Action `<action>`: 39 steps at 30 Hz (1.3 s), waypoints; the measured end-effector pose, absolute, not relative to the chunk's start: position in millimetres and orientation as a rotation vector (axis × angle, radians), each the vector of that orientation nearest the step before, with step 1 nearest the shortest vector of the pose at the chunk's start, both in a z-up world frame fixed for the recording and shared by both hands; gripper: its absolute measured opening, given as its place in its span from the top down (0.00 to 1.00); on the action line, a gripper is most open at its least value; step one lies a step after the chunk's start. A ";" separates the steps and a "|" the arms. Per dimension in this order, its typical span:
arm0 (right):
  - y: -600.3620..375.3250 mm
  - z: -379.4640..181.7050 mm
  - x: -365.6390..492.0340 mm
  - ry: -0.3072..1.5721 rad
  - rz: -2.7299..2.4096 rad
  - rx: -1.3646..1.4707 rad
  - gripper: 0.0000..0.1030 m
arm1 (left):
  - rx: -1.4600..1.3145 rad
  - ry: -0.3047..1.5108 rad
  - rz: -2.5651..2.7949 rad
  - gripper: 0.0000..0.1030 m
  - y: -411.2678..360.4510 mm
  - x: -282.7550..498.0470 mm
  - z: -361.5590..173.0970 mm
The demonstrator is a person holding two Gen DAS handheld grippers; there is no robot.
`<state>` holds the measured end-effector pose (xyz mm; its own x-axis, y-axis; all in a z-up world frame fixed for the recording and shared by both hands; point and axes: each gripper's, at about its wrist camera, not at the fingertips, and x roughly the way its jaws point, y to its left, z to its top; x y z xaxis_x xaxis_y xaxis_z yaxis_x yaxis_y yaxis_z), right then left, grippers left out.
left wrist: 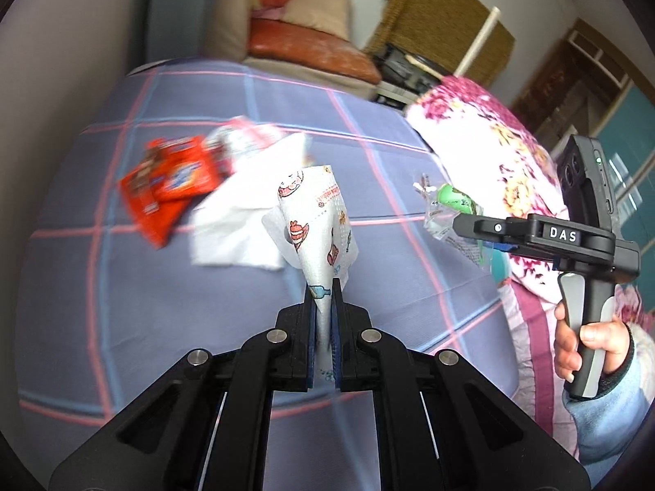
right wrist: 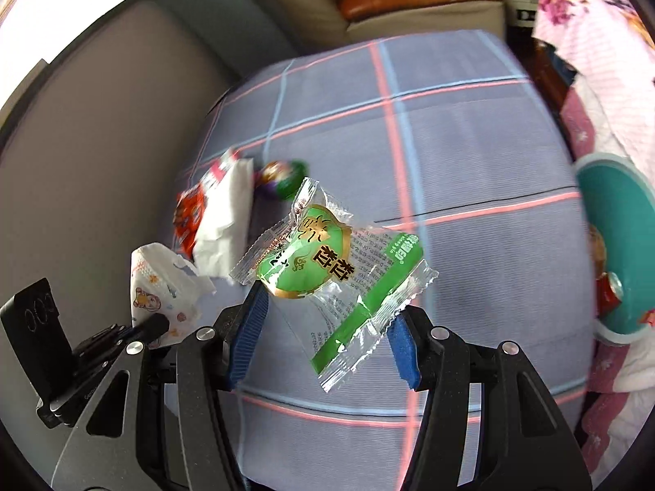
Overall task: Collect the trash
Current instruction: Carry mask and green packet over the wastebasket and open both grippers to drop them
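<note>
Left gripper pinches a printed face mask; right gripper clasps a green snack wrapper by its edges above the checked bed; that slick film could slip free; more wrappers remain.

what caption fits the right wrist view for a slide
Right gripper holds a clear green-printed snack wrapper above the checked lilac bedsheet; orange and white wrappers lie behind.
</note>
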<state>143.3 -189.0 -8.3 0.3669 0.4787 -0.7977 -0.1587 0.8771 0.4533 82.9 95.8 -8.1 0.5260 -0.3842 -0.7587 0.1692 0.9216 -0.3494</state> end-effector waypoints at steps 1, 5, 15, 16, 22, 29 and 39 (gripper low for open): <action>-203.7 -6.0 143.4 1.111 0.395 0.334 0.48 | -0.233 0.964 -0.347 0.94 84.5 87.6 -6.6; -253.9 -0.4 144.3 1.064 0.311 0.355 0.48 | -0.184 0.975 -0.414 0.94 34.4 110.1 -0.5; -388.2 -0.2 135.6 0.970 0.071 0.457 0.48 | -0.068 1.003 -0.589 0.94 -104.5 156.7 6.3; -401.3 -0.8 134.5 0.963 0.048 0.464 0.48 | -0.056 1.008 -0.605 0.94 -120.3 161.8 5.5; -436.1 -13.1 136.9 0.948 -0.015 0.501 0.48 | -0.019 1.044 -0.668 0.94 -186.4 186.8 -4.4; -456.1 -27.1 149.4 0.948 -0.039 0.512 0.48 | 0.023 1.083 -0.690 0.94 -227.2 201.0 -19.8; -477.8 -43.1 152.1 0.968 -0.069 0.544 0.48 | 0.060 1.129 -0.705 0.93 -258.2 214.3 -39.0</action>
